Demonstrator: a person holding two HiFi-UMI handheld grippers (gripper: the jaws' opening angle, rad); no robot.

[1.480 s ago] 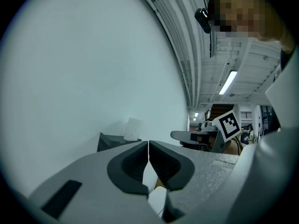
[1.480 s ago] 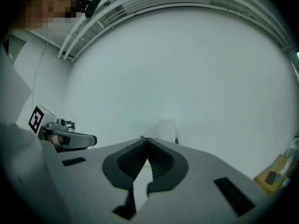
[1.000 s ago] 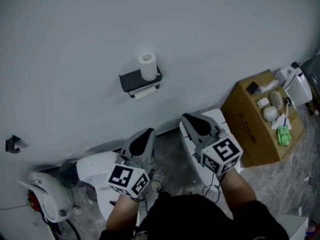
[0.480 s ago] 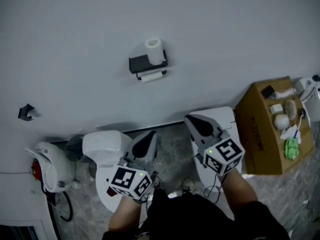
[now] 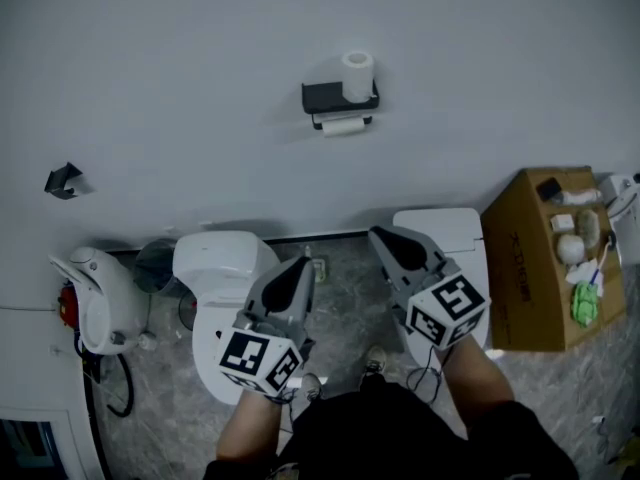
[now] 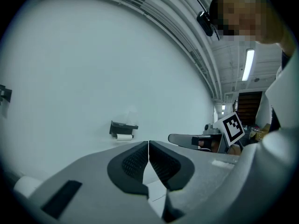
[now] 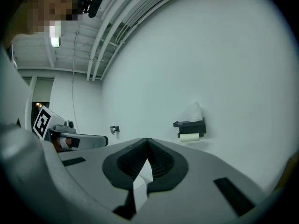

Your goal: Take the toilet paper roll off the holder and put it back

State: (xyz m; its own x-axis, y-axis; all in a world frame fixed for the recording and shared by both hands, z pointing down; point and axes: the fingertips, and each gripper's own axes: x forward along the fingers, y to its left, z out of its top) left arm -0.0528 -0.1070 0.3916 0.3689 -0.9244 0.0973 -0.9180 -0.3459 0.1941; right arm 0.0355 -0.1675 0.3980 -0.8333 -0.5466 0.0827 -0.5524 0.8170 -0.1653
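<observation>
A black holder hangs on the white wall, with a toilet paper roll mounted under its shelf. A second white roll stands upright on top of the shelf. The holder appears small and far off in the left gripper view, and the same holder in the right gripper view. My left gripper and right gripper are both shut and empty, held low and well short of the wall.
A white toilet stands below on the left, beside a white appliance. A white bin and a cardboard box of small items stand on the right. A small black hook is fixed to the wall at left.
The view has tilted and shifted, so the holder now sits further right and higher. Both grippers stay shut and hold about the same place.
</observation>
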